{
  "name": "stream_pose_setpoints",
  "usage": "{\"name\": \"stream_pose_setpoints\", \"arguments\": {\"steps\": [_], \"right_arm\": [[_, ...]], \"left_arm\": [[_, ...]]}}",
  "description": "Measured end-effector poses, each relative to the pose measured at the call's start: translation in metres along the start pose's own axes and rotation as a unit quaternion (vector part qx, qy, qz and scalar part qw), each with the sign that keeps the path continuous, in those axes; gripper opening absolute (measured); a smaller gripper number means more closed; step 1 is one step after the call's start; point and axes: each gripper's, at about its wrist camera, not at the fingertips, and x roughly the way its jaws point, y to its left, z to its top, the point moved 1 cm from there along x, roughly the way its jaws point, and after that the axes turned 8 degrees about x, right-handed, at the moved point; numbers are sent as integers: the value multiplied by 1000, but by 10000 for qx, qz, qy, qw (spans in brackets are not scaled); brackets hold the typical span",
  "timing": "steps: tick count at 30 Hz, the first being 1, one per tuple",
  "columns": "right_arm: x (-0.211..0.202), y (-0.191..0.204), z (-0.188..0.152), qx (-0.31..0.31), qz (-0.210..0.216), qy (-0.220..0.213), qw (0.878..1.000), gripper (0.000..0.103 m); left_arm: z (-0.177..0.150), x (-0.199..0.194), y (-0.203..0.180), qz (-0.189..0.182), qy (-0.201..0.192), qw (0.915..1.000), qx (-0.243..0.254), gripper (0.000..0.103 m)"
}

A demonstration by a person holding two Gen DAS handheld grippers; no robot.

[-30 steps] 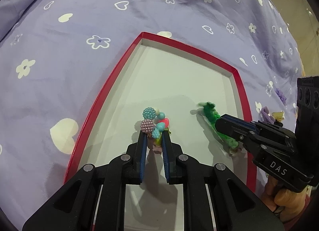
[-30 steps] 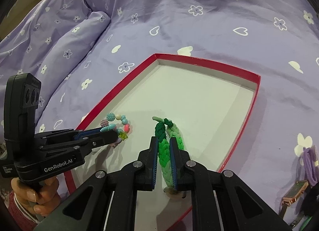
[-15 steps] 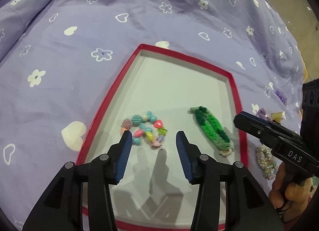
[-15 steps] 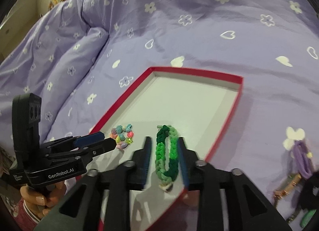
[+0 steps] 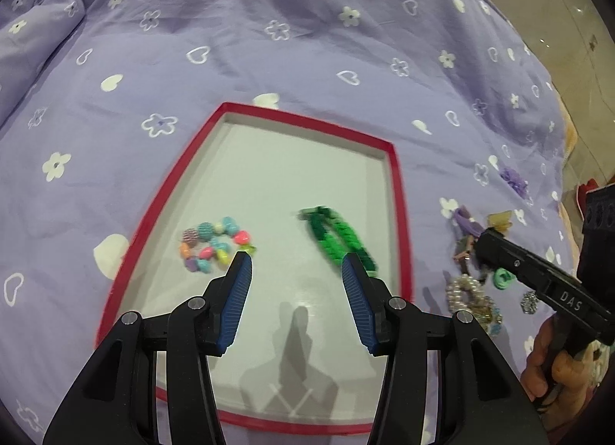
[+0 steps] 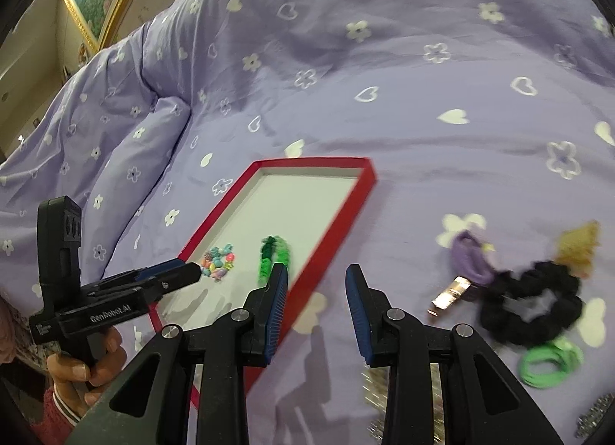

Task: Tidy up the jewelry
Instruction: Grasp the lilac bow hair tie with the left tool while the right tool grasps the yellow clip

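Fingers (image 5: pixel 239 291) on both my grippers are gaping empty, beaded bracelet (image 5: pixel 215 244) and green braid (image 5: pixel 338 239) are lying in the red tray (image 5: pixel 399 214), while scrunchies (image 6: pixel 530 302) are waiting on the bed.

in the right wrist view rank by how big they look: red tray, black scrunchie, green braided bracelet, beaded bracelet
1. red tray
2. black scrunchie, though it lies nearer the camera
3. green braided bracelet
4. beaded bracelet
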Motion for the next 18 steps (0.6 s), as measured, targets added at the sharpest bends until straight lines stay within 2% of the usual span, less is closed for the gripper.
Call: {"name": "stream_pose_setpoints", "arguments": {"steps": [8,12,18], "right_arm": [[-38,-46,-7,353,-334,-215,9986,40],[-56,-70,-9,534,-526,-345,9966,42],[-75,-99,-7,744,-767,-506,9930,43]], "left_arm": [[5,0,-43,-261,9,9991,325,48],[7,4,-65,-400,50,9981,467,51],[14,17,-95,-519,173,9960,699,51]]}}
